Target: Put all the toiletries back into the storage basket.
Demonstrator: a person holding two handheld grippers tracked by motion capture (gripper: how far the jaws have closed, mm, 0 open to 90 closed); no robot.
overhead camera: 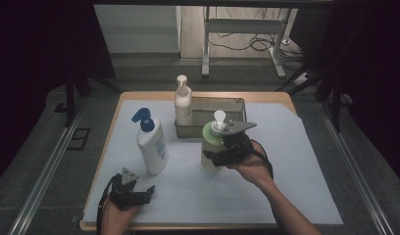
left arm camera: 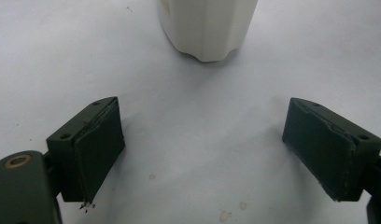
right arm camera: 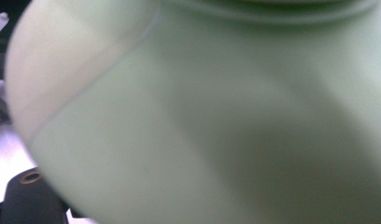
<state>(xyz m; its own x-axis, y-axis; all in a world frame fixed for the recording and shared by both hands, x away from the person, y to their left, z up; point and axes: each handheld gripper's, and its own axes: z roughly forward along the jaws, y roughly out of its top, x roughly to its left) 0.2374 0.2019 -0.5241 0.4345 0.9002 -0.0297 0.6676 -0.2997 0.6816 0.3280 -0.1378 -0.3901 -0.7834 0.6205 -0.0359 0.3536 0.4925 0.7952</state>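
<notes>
Green pump bottle (overhead camera: 211,142) sits clamped in right gripper (overhead camera: 222,154) beside metal basket (overhead camera: 237,104).

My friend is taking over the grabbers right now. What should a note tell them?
Right gripper: shut on the green pump bottle, in front of the metal basket.
Left gripper: open, holding nothing, near the table's front edge, facing the blue-capped white bottle.
Done: the cream pump bottle stands at the basket's left end.
Left, probably: put the green bottle in the basket, then the blue-capped one.
</notes>
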